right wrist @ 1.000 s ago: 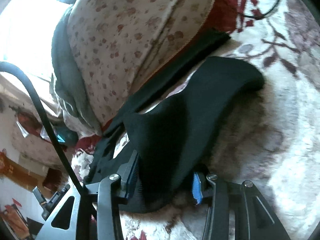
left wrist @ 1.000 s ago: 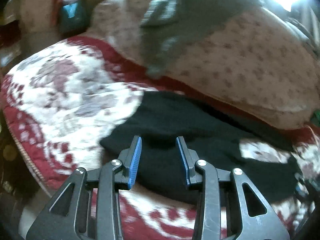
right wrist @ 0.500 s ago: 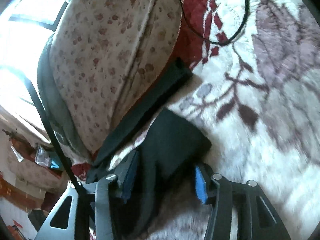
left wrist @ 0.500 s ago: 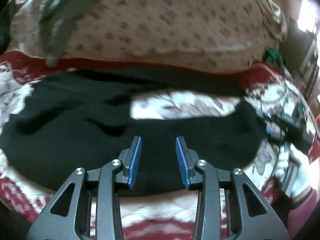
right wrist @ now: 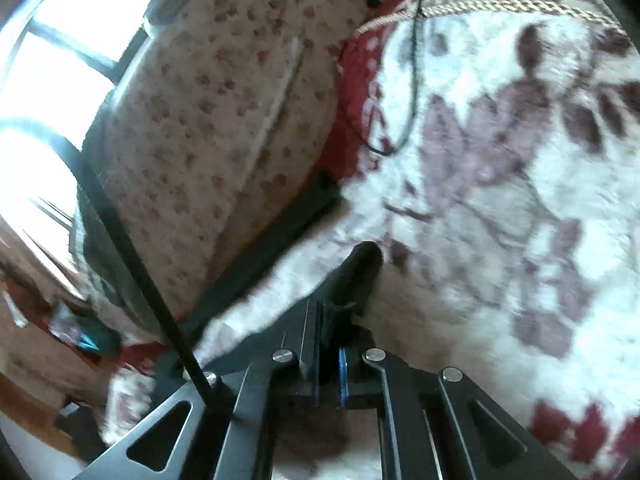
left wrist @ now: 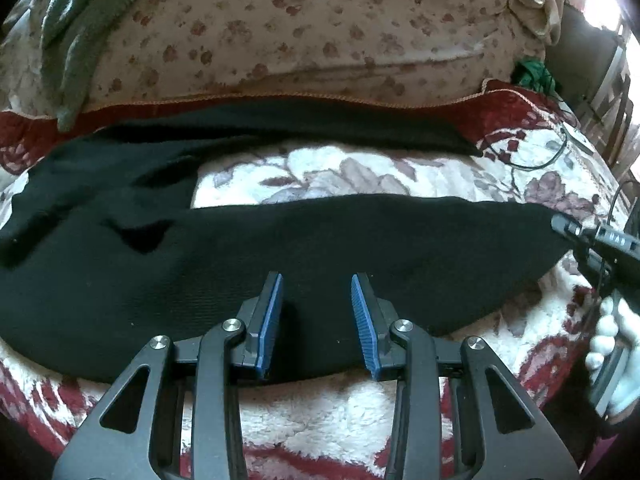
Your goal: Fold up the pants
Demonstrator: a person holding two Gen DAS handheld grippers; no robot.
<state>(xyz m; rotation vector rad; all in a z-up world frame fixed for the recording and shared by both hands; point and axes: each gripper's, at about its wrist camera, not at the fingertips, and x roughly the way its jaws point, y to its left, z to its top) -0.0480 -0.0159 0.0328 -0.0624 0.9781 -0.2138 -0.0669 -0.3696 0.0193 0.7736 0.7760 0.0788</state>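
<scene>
two legs of the black pants (left wrist: 304, 256) lie spread across the floral blanket (left wrist: 344, 408); left gripper (left wrist: 316, 312) hovers wide over them; right gripper (right wrist: 330, 344) pinches the hem; thin bite, so a tug could slip it free.

A home bedroom: floral blanket (left wrist: 344, 172), spotted quilt (left wrist: 304, 32), window (right wrist: 72, 28).
</scene>
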